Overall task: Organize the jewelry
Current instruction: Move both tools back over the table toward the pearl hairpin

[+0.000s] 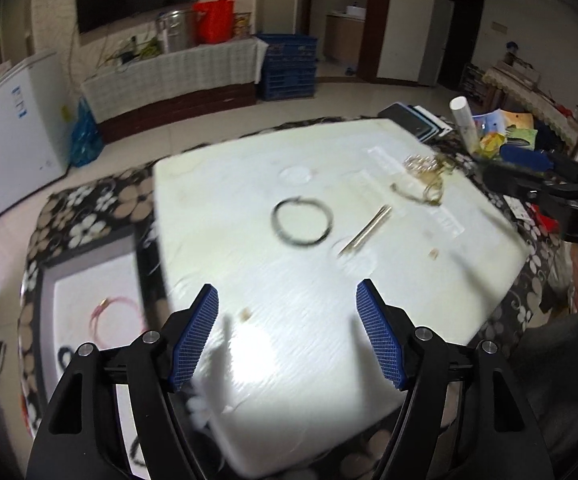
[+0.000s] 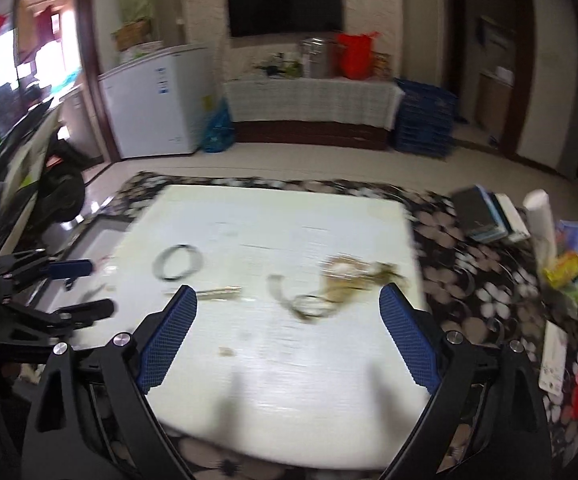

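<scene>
Both tongs, left and right, gape wide (empty), black bracelet lying ahead.

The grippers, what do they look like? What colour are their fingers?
Both look the same. The left gripper and right gripper each have a black plastic frame with cut-out slots and round silver bolts. Their fingers are long, flat blue pads with a tiny criss-cross mesh pattern. No cables, labels or sleeves show.

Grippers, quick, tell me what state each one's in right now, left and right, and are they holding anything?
Left gripper: jaws open, holding nothing.
Right gripper: jaws open, holding nothing.
</scene>
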